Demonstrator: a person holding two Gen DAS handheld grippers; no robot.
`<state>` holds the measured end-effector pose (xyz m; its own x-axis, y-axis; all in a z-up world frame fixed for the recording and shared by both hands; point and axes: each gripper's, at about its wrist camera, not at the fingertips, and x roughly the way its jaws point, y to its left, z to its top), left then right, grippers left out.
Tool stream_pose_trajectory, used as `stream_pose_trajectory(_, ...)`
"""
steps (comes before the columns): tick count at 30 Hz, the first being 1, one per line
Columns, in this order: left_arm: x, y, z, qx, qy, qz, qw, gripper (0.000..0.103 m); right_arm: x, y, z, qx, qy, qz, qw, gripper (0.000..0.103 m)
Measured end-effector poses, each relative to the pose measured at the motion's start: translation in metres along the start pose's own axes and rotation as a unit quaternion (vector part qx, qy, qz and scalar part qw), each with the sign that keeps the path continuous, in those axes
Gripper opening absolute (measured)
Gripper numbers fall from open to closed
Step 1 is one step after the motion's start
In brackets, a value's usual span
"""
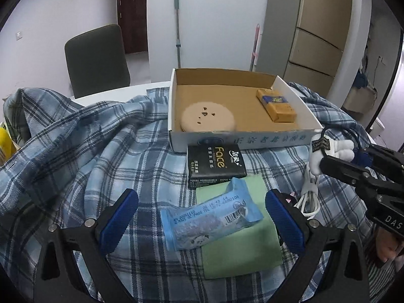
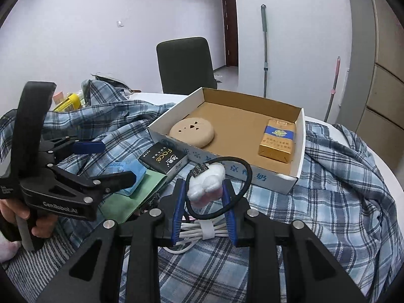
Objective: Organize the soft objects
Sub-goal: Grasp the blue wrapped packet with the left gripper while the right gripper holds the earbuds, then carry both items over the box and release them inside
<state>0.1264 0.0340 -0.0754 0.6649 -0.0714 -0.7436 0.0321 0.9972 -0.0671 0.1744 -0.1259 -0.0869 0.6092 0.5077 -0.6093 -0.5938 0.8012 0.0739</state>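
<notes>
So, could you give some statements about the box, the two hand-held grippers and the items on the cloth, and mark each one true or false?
1. The right hand-held gripper holds a white plush charm. True.
2. The cardboard box is empty. False: a round tan pad and a gold-blue pack lie in it.
3. The left hand-held gripper is open above a blue packet. True.
4. The black tissue pack lies inside the box. False: it lies on the plaid cloth, in front of the box.

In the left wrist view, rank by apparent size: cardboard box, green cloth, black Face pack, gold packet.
1. cardboard box
2. green cloth, though it lies nearer the camera
3. black Face pack
4. gold packet, farther off, so less sure
</notes>
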Motion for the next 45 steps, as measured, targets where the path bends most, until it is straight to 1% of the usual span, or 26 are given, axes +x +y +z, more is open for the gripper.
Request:
stream_pose_trajectory(3,0.002,0.001,-0.001,-0.003,0.008,-0.004,1.0,0.102,0.001,0.0,0.0,0.0,0.002,0.004,1.0,0.028)
stream_pose_trajectory(5,0.008,0.003,-0.001,-0.007,0.021,-0.007,0.9997,0.1,0.002,0.0,-0.001,0.001,0.004,0.003,1.0,0.028)
stream_pose_trajectory(7,0.014,0.005,-0.001,-0.012,0.036,-0.01,0.9992,0.088,0.002,0.0,-0.001,0.002,0.005,0.003,1.0,0.028)
stream_pose_trajectory(9,0.018,0.007,-0.001,-0.016,0.045,-0.011,0.9988,0.084,0.003,-0.001,-0.001,0.003,0.005,0.001,1.0,0.028)
stream_pose_trajectory(10,0.018,0.007,-0.001,-0.017,0.043,-0.014,0.9988,0.08,0.003,-0.001,-0.001,0.003,0.005,0.001,1.0,0.028)
stream_pose_trajectory(12,0.014,0.006,-0.002,-0.014,0.034,-0.012,0.9993,0.077,0.003,-0.001,-0.001,0.003,0.005,0.001,1.0,0.028)
stream_pose_trajectory(14,0.007,0.003,-0.002,-0.007,0.017,-0.009,0.9998,0.076,0.003,-0.001,-0.001,0.003,0.005,0.0,1.0,0.028)
stream_pose_trajectory(17,-0.006,0.0,-0.002,0.002,-0.017,-0.014,0.9998,0.074,0.002,-0.001,-0.001,0.005,0.003,-0.001,1.0,0.028)
stream_pose_trajectory(18,-0.01,-0.002,-0.002,0.005,-0.03,-0.017,0.9994,0.074,0.001,-0.002,-0.001,0.006,0.001,-0.001,1.0,0.028)
stream_pose_trajectory(20,-0.025,-0.006,-0.004,0.015,-0.068,-0.022,0.9973,0.074,-0.003,-0.002,-0.001,0.007,-0.008,-0.003,1.0,0.028)
stream_pose_trajectory(22,-0.04,-0.011,-0.006,0.03,-0.108,-0.025,0.9934,0.074,-0.009,-0.002,-0.002,0.005,-0.026,-0.007,1.0,0.028)
stream_pose_trajectory(25,-0.061,-0.023,-0.011,0.06,-0.167,-0.026,0.9839,0.074,-0.022,0.0,-0.002,-0.002,-0.061,-0.012,0.998,0.028)
stream_pose_trajectory(27,-0.069,-0.028,-0.014,0.071,-0.188,-0.015,0.9795,0.074,-0.03,0.003,-0.003,-0.007,-0.083,-0.013,0.996,0.028)
stream_pose_trajectory(28,-0.073,-0.029,-0.015,0.074,-0.198,-0.016,0.9773,0.074,-0.033,0.004,-0.003,-0.01,-0.092,-0.012,0.996,0.028)
stream_pose_trajectory(30,-0.079,-0.031,-0.015,0.077,-0.211,-0.021,0.9743,0.074,-0.037,0.007,-0.003,-0.015,-0.104,-0.015,0.994,0.028)
stream_pose_trajectory(34,-0.086,-0.032,-0.017,0.079,-0.227,-0.025,0.9703,0.074,-0.036,0.008,-0.002,-0.017,-0.106,-0.016,0.994,0.028)
stream_pose_trajectory(37,-0.095,-0.033,-0.017,0.079,-0.237,-0.022,0.9679,0.074,-0.039,0.005,-0.001,-0.009,-0.114,-0.02,0.993,0.028)
stream_pose_trajectory(39,-0.101,-0.036,-0.013,0.077,-0.246,-0.033,0.9656,0.074,-0.044,0.003,0.001,-0.002,-0.124,-0.028,0.992,0.028)
stream_pose_trajectory(41,-0.108,-0.043,-0.004,0.081,-0.255,-0.036,0.9628,0.074,-0.049,0.001,0.009,-0.001,-0.133,-0.033,0.99,0.028)
stream_pose_trajectory(42,-0.111,-0.046,0.001,0.084,-0.258,-0.03,0.9619,0.074,-0.05,0.0,0.013,-0.003,-0.138,-0.037,0.99,0.028)
stream_pose_trajectory(43,-0.116,-0.051,0.009,0.087,-0.263,-0.017,0.9606,0.074,-0.053,-0.001,0.02,-0.004,-0.145,-0.044,0.988,0.028)
stream_pose_trajectory(44,-0.12,-0.054,0.015,0.086,-0.268,-0.014,0.9595,0.074,-0.054,-0.002,0.024,-0.005,-0.15,-0.049,0.987,0.028)
stream_pose_trajectory(45,-0.125,-0.056,0.022,0.083,-0.275,-0.02,0.9576,0.074,-0.056,-0.004,0.031,-0.006,-0.157,-0.053,0.986,0.028)
